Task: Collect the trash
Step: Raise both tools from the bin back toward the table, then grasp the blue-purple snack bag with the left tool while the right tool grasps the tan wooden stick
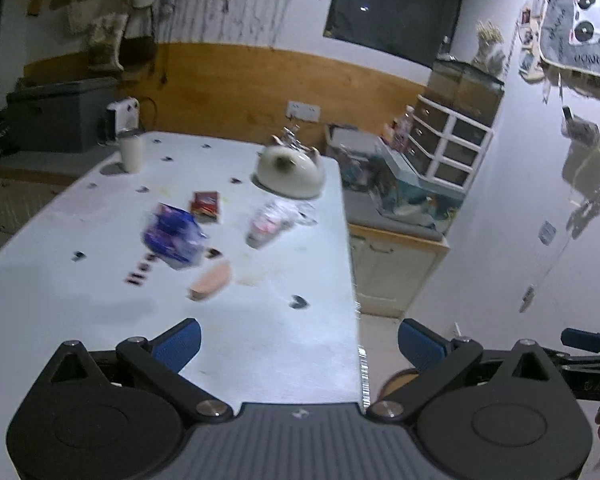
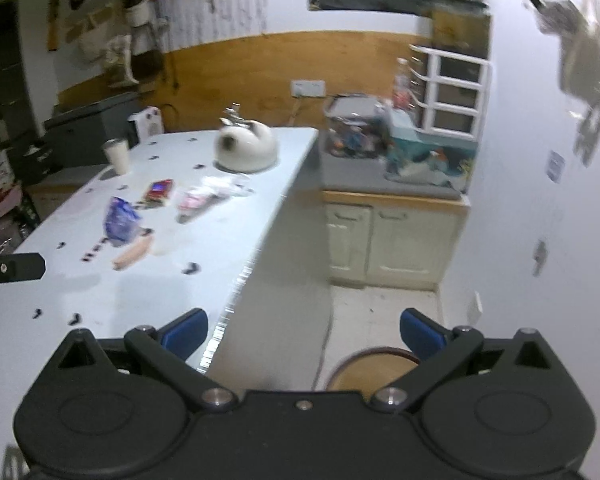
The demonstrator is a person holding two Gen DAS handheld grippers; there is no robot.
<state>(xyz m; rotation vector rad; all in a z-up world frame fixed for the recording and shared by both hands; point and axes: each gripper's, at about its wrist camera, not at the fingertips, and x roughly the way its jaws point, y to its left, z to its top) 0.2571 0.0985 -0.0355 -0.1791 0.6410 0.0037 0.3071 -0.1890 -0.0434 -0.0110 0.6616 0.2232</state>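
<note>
Through your left wrist camera, your left gripper point(image 1: 299, 344) hangs spread wide and empty over the near end of the white table point(image 1: 80, 320); the trash lies mid-table: a blue wrapper point(image 1: 172, 236), a red packet point(image 1: 206, 206), a clear pink-printed bag point(image 1: 270, 222) and a tan piece point(image 1: 211, 282). From the right wrist, your right gripper point(image 2: 304, 336) is likewise spread and empty, straddling the table's edge above a round wooden stool point(image 2: 374, 368); the trash sits well ahead to the left.

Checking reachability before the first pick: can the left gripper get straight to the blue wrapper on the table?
Probably yes. The left gripper is open and empty, over the table, with bare surface ahead. Only the pink stick lies beside the blue wrapper, not across the path.
</note>
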